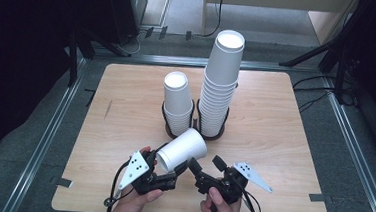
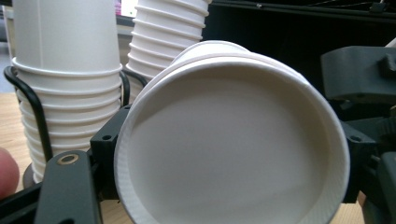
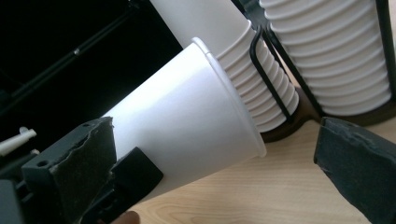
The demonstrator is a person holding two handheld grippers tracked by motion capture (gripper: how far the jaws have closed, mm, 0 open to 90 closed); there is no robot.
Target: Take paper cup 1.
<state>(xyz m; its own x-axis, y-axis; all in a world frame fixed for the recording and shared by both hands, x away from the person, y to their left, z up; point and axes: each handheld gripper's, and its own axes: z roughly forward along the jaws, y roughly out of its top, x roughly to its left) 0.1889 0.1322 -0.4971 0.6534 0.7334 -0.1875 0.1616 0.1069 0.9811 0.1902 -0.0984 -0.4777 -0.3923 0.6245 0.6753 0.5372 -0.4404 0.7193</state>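
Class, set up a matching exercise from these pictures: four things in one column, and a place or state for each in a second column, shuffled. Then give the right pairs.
Things
1. loose paper cup
2. taller cup stack
3. shorter cup stack
4. right gripper

Places or states
A. jaws apart, nothing between them
B. in the wire holder on the left
C. tilted on its side, held by the left gripper
D. in the wire holder on the right, reaching highest

Pairs: 1-C, 2-D, 3-B, 4-A
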